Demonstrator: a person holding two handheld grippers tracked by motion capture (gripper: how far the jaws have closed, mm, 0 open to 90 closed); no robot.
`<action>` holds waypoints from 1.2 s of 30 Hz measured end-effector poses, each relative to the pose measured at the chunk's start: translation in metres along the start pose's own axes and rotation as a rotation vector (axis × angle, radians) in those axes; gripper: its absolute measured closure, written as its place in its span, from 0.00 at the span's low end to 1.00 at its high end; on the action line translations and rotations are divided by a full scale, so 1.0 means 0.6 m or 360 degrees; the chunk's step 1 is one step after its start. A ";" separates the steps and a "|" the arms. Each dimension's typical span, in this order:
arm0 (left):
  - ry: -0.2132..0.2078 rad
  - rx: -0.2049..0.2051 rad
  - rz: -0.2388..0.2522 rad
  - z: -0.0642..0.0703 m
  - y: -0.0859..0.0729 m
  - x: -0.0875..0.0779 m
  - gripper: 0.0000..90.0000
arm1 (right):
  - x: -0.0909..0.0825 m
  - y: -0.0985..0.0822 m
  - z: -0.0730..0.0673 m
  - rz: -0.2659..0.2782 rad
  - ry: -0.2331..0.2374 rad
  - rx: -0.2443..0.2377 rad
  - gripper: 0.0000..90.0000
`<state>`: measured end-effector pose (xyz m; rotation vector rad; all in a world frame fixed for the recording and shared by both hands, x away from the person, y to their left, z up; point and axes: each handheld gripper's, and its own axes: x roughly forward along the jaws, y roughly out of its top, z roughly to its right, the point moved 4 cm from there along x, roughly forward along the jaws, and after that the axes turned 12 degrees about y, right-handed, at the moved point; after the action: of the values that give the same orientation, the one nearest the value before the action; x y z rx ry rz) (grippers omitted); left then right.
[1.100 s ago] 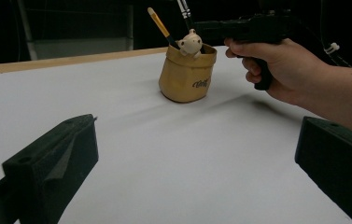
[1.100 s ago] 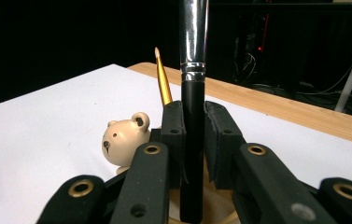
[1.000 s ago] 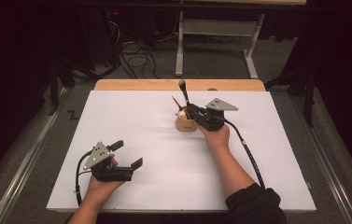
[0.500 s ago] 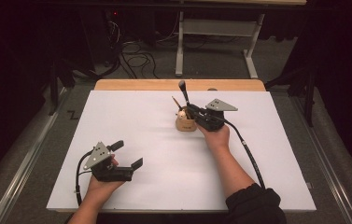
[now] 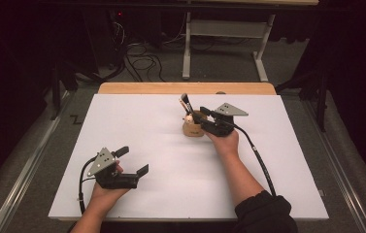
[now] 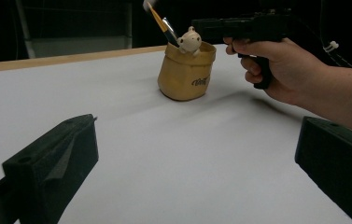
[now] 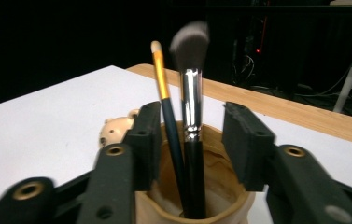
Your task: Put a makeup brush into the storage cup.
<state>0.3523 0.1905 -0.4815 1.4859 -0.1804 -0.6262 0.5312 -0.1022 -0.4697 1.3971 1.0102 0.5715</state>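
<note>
Standing upright in the tan pot [image 5: 193, 128], the makeup brush [image 7: 191, 135] rose between the right tool's [image 7: 190, 140] just-parted jaws, released, while the open, empty left tool [image 5: 131, 161] lay well apart.

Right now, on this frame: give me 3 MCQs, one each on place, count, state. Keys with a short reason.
1. Where does the tan pot stand?
A. on the white sheet near the wooden edge
B. on the floor
C. in the left hand

2. How many brushes stand in the pot?
A. none
B. two
C. five

3. How do the right gripper jaws stand?
A. clamped on the pot's rim
B. apart, either side of the brushes
C. flat on the table

Keys:
1 A, high view shows it on the sheet.
2 B, the gold-handled brush and the silver-ferruled brush.
3 B, gaps show beside both brushes; the jaws have just been opening.
</note>
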 end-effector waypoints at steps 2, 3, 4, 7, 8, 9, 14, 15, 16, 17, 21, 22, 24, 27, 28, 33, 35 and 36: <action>0.0001 -0.0001 0.0001 0.001 0.000 0.000 0.00 | -0.001 0.001 -0.003 -0.0010 -0.0009 -0.0006 0.61; 0.0000 0.0001 0.0000 0.000 0.000 0.000 0.00 | -0.002 0.002 -0.003 -0.0008 -0.0008 -0.0015 0.61; 0.0001 0.0002 0.0001 0.000 0.000 0.000 0.00 | -0.003 0.002 -0.004 -0.0007 -0.0011 -0.0012 0.61; 0.0002 -0.0001 0.0000 0.001 0.000 0.001 0.00 | -0.010 0.004 -0.003 0.0008 -0.0030 -0.0025 0.61; 0.0002 0.0000 -0.0001 0.001 0.000 0.001 0.00 | -0.013 0.003 -0.003 0.0005 -0.0031 -0.0024 0.61; 0.0000 0.0005 -0.0004 0.001 0.000 0.001 0.00 | -0.017 0.003 -0.003 0.0005 -0.0039 -0.0025 0.61; 0.0006 0.0018 -0.0012 0.002 -0.002 0.000 0.00 | -0.040 0.001 0.000 -0.0007 -0.0070 -0.0030 0.61; 0.0009 0.0018 -0.0012 0.001 -0.002 0.000 0.00 | -0.045 0.000 0.000 -0.0012 -0.0076 -0.0033 0.61; 0.0011 0.0018 -0.0013 0.001 -0.002 -0.001 0.00 | -0.050 -0.001 -0.001 -0.0017 -0.0083 -0.0030 0.60; 0.0013 0.0019 -0.0013 0.001 -0.002 -0.001 0.00 | -0.055 -0.002 -0.001 -0.0026 -0.0087 -0.0040 0.60; 0.0017 0.0030 -0.0021 0.001 -0.002 0.001 0.00 | -0.077 -0.006 -0.007 -0.0058 -0.0094 -0.0065 0.58; 0.0018 0.0031 -0.0025 0.001 -0.003 0.001 0.00 | -0.082 -0.007 -0.008 -0.0067 -0.0091 -0.0077 0.58; 0.0020 0.0035 -0.0030 0.001 -0.004 0.002 0.00 | -0.092 -0.009 -0.014 -0.0081 -0.0103 -0.0095 0.57; 0.0025 0.0045 -0.0040 0.000 -0.005 0.004 0.00 | -0.110 -0.013 -0.024 -0.0112 -0.0088 -0.0106 0.52; 0.0027 0.0043 -0.0040 0.000 -0.005 0.005 0.00 | -0.115 -0.014 -0.028 -0.0115 -0.0082 -0.0110 0.52; 0.0034 0.0047 -0.0053 0.000 -0.008 0.007 0.00 | -0.145 -0.018 -0.045 -0.0102 -0.0073 -0.0125 0.46; 0.0033 0.0050 -0.0055 0.001 -0.008 0.007 0.00 | -0.155 -0.020 -0.052 -0.0097 -0.0058 -0.0113 0.44; 0.0032 0.0051 -0.0057 0.001 -0.008 0.008 0.00 | -0.159 -0.020 -0.054 -0.0107 -0.0058 -0.0106 0.42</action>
<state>0.3543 0.1876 -0.4875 1.5284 -0.1491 -0.6395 0.4543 -0.1667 -0.4549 1.3059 0.9966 0.5237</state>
